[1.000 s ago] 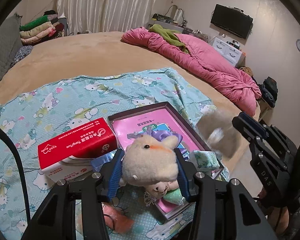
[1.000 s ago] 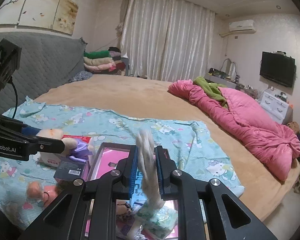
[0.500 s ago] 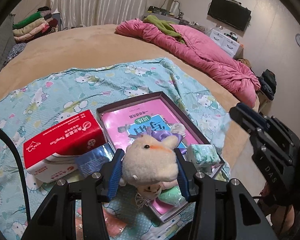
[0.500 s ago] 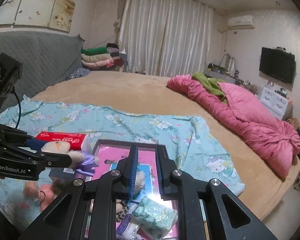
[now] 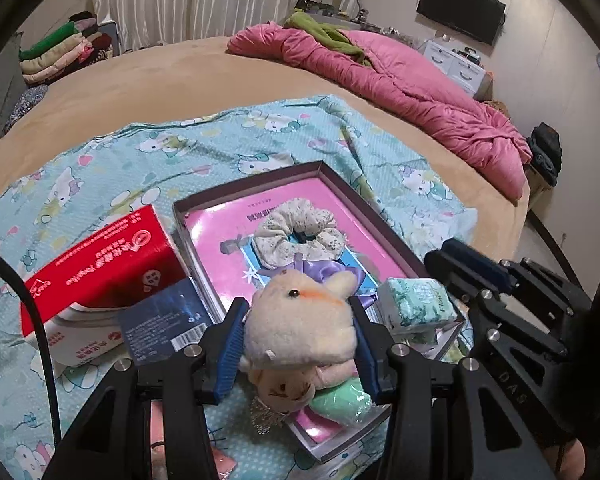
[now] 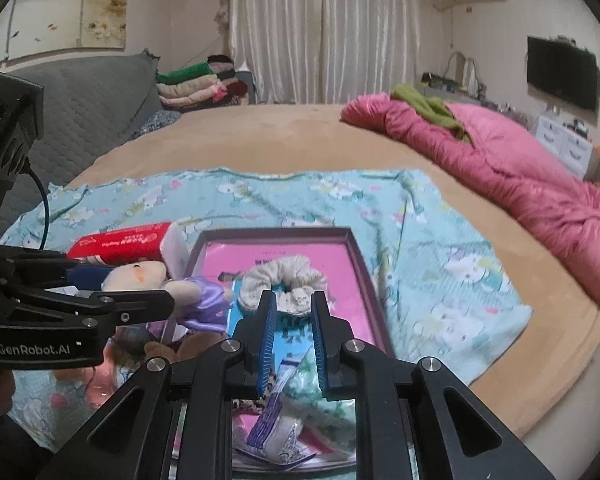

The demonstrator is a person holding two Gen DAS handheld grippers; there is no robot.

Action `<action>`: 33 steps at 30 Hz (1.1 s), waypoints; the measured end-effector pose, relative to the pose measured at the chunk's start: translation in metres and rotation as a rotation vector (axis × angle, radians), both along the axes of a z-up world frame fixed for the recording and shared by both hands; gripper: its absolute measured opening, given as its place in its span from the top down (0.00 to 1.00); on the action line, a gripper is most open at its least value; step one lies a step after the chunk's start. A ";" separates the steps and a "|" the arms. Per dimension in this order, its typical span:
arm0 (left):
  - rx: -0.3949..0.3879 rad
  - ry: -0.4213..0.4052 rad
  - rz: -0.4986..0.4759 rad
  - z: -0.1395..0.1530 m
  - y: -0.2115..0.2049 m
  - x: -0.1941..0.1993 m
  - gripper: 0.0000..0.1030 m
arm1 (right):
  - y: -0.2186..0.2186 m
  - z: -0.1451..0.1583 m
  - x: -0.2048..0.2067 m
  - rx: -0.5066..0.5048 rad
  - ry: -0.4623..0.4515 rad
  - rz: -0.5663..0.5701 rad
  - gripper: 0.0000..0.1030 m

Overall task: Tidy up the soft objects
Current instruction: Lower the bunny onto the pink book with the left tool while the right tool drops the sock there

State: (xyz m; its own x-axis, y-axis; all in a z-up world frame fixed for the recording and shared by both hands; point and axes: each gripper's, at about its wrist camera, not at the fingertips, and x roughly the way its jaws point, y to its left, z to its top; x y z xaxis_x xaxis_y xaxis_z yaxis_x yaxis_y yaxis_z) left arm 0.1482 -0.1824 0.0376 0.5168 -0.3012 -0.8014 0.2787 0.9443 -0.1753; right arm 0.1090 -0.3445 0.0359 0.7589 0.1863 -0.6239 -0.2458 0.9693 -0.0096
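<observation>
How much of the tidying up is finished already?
Partly done. The scrunchie already lies inside the pink-lined box, with a green tissue pack at its near end. The left gripper is holding the plush doll just above the box's near edge, not yet let go. The right gripper is open and holds nothing. The red tissue pack sits outside on the blanket.

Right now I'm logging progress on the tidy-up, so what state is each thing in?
Plush: clamped in left gripper, off the bed.
Scrunchie: lying loose in the box.
Box: open, no lid on.
Right gripper: open, empty, over the box.
Tissue pack: lying in the box, near corner.
Red tissue box: on the blanket, beside the box.
Green pouch: in the box, under the plush.
</observation>
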 end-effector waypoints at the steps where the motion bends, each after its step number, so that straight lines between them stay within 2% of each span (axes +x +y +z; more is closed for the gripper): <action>1: 0.008 0.002 -0.001 -0.002 -0.002 0.000 0.53 | -0.001 -0.003 0.001 0.009 0.013 -0.003 0.83; 7: 0.022 0.021 -0.008 -0.015 -0.011 0.002 0.53 | -0.005 -0.022 0.003 0.028 0.076 -0.010 0.82; 14: 0.022 0.035 -0.018 -0.023 -0.015 0.005 0.52 | -0.013 -0.034 0.003 0.045 0.121 -0.029 0.77; 23: 0.026 0.039 -0.064 -0.028 -0.036 0.010 0.52 | -0.022 -0.031 0.000 0.036 0.104 -0.064 0.69; 27: 0.051 0.074 -0.086 -0.038 -0.045 0.013 0.52 | -0.028 -0.034 0.002 0.036 0.117 -0.082 0.67; 33: 0.056 0.107 -0.093 -0.047 -0.048 0.016 0.52 | -0.038 -0.034 0.001 0.067 0.126 -0.105 0.51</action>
State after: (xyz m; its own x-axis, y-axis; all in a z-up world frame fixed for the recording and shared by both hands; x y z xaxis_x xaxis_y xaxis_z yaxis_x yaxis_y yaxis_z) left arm 0.1640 -0.2304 -0.0099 0.3991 -0.2974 -0.8674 0.3481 0.9243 -0.1567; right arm 0.1098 -0.3829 0.0023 0.6933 0.1541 -0.7040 -0.1379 0.9872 0.0803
